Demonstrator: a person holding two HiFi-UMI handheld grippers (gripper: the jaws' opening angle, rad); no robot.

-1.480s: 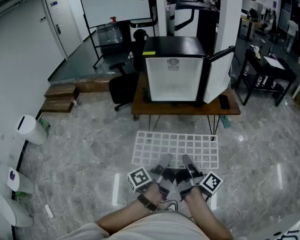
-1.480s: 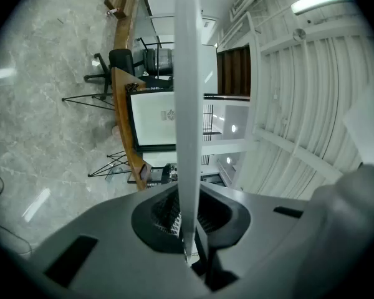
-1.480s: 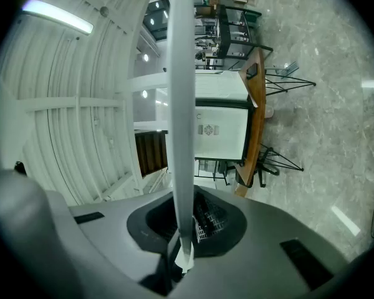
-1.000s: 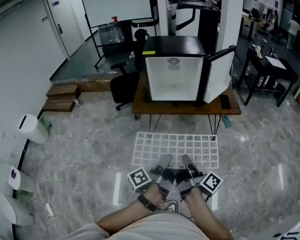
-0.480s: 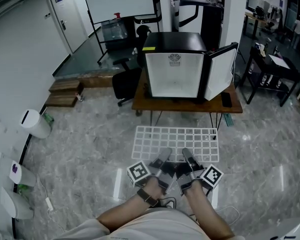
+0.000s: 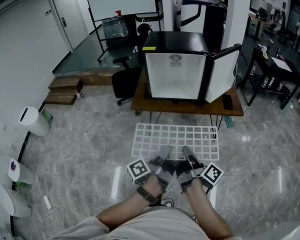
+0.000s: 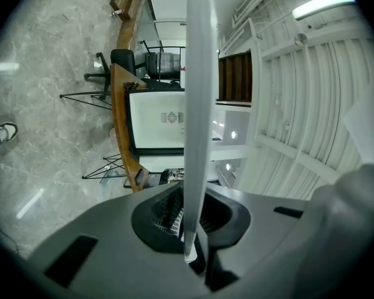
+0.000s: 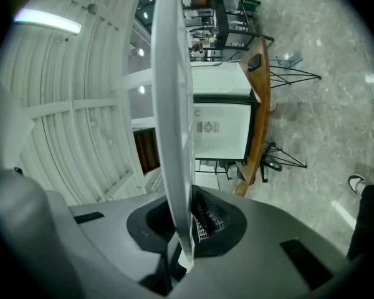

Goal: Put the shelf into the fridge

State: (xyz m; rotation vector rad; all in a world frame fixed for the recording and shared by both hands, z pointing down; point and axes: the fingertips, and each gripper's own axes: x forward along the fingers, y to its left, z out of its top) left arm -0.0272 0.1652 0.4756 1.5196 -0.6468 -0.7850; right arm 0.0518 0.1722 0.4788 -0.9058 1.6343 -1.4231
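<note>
The marble floor [image 6: 80, 134] stretches wide between the person and the wooden table [image 6: 187, 108], which stands well ahead. On it sits the fridge [image 6: 176, 76], its mouth facing the person and its door [image 6: 222, 75] swung out to the person's right, leaving the pale interior open. Nearer in, the white wire shelf [image 6: 175, 140] is held roughly flat above the floor. Its long axis runs left to right, across the line of approach and parallel to the fridge's front. The shelf and the opening line up almost centre to centre, so the fridge lies straight ahead of the shelf's far edge rather than off to either side. The left gripper [image 6: 163, 155] and right gripper [image 6: 186, 155] sit side by side at the middle of the shelf's near long edge. Each gripper view shows the jaws closed on that edge, with the shelf seen edge-on as a thin white blade running up the view toward the fridge. Neither hand is nearer the fridge than the other. The coming move looks like a straight carry forward, with a lift to bring the far edge level with the opening and clear of the door on the right.
</note>
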